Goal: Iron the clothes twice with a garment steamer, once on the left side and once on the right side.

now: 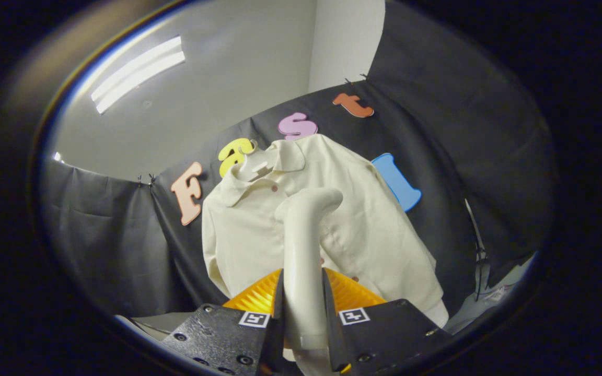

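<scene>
A cream button-up shirt [379, 230] hangs on a hanger against the black cloth wall, collar up, a row of small dark buttons down its front. My gripper [303, 292] is shut on the garment steamer [303, 245], a cream wand whose handle stands upright between the fingers. Its curved head bends toward the middle of the shirt's chest, just beyond the fingers. I cannot tell whether the head touches the fabric. The steamer hides part of the button line.
A thin dark cable or stand [478, 250] hangs to the right of the shirt. A pale surface [494, 300] with small items lies low on the right. White wall and a ceiling light [139, 73] rise above the cloth.
</scene>
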`<state>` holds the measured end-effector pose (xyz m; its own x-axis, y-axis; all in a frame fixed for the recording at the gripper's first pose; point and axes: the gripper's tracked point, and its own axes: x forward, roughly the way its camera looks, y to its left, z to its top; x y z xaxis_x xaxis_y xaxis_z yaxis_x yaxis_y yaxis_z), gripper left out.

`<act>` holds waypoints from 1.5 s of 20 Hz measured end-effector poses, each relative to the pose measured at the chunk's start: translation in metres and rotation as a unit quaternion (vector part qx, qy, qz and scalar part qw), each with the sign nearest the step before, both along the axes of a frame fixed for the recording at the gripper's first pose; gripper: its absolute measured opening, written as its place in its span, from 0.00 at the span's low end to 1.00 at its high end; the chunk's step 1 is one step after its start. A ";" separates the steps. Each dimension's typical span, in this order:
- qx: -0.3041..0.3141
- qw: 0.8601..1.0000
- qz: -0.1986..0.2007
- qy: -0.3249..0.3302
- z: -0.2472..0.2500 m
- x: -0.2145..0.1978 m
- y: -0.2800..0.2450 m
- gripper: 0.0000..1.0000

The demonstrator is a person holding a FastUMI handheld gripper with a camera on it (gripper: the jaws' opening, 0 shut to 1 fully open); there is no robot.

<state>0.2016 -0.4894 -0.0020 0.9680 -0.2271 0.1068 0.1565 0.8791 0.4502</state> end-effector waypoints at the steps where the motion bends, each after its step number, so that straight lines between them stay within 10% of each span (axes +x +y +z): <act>1: -0.008 1.000 -0.005 -0.002 0.010 0.007 -0.007 0.34; 13: 0.018 0.999 0.008 -0.038 0.030 0.076 -0.047 0.34; 30: 0.072 0.997 -0.004 0.038 -0.118 0.011 -0.057 0.34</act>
